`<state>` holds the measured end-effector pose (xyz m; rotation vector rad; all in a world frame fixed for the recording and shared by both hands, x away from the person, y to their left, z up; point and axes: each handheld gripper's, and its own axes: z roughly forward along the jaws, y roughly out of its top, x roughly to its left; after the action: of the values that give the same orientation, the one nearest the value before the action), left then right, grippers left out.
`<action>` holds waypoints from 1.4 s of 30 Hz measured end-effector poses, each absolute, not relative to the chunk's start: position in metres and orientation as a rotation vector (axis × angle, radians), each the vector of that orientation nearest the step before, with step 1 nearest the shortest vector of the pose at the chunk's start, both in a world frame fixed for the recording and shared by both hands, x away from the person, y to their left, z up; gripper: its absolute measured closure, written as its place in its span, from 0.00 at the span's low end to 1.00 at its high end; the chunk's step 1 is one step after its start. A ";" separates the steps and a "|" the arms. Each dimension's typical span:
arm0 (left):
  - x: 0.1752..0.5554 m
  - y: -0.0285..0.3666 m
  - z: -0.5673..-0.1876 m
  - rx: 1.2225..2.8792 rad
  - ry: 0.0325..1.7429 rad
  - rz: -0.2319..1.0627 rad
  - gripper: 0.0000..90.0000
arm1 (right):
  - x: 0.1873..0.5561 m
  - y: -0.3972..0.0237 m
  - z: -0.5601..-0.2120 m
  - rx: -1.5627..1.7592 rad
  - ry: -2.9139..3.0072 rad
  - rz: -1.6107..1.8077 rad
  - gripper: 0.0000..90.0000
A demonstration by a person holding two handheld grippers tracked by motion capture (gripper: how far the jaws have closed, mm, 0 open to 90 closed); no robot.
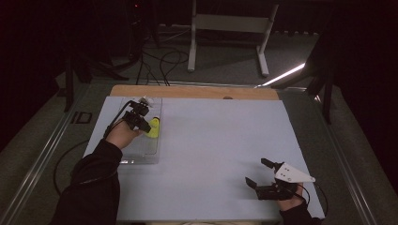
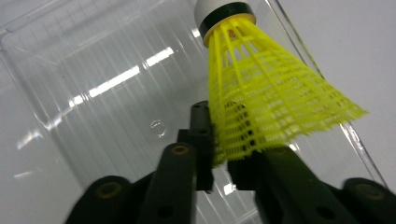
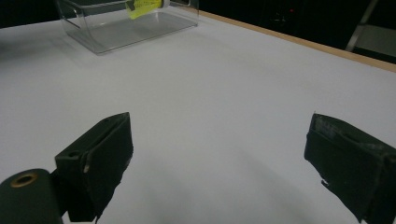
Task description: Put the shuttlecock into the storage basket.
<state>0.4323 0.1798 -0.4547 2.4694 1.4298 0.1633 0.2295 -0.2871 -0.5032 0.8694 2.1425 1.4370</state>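
Table (image 1: 211,140) | left hand-held gripper (image 2: 219,161) pinches shuttlecock (image 2: 261,93) | cork-tip band close-up

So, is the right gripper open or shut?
Open: the right gripper has its jaws wide apart above the bare table, holding nothing.

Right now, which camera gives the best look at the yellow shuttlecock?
The left gripper view: the yellow shuttlecock is close up, its skirt edge pinched by the left gripper. The high view shows a small yellow shape; the right gripper view shows a distant piece of it.
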 end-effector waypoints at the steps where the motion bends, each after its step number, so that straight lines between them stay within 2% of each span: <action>1: 0.432 0.179 -0.455 2.469 1.432 0.161 0.89 | 0.230 -0.287 -0.503 0.869 2.142 1.437 0.09; 3: 0.433 0.178 -0.457 2.482 1.428 0.141 0.83 | 0.229 -0.287 -0.503 0.869 2.143 1.437 0.09; 4: 0.432 0.177 -0.457 2.489 1.422 0.137 0.74 | 0.229 -0.287 -0.503 0.872 2.144 1.436 0.09; 5: 0.433 0.177 -0.458 2.487 1.426 0.130 0.74 | 0.229 -0.287 -0.503 0.872 2.144 1.436 0.09; 6: 0.433 0.177 -0.457 2.480 1.433 0.135 0.63 | 0.229 -0.287 -0.503 0.873 2.144 1.436 0.09; 7: 0.433 0.177 -0.457 2.474 1.435 0.139 0.63 | 0.229 -0.287 -0.503 0.873 2.144 1.436 0.09; 8: 0.432 0.177 -0.456 2.476 1.439 0.144 0.50 | 0.229 -0.287 -0.503 0.873 2.143 1.436 0.09; 9: 0.432 0.178 -0.455 2.477 1.446 0.146 0.50 | 0.229 -0.287 -0.503 0.873 2.143 1.436 0.09; 11: 0.431 0.178 -0.452 2.465 1.458 0.164 0.35 | 0.229 -0.287 -0.503 0.873 2.144 1.436 0.09; 16: 0.428 0.182 -0.443 2.431 1.438 0.141 0.06 | 0.229 -0.287 -0.503 0.873 2.145 1.432 0.09; 27: 0.421 0.183 -0.434 2.421 1.395 0.147 0.00 | 0.230 -0.287 -0.503 0.873 2.146 1.428 0.09; 42: 0.412 0.177 -0.417 2.381 1.301 0.153 0.00 | 0.230 -0.286 -0.504 0.877 2.148 1.427 0.09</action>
<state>0.4124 0.1774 -0.4167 2.3814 1.3009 0.1534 0.2297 -0.2864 -0.5035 0.8772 2.1475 1.4266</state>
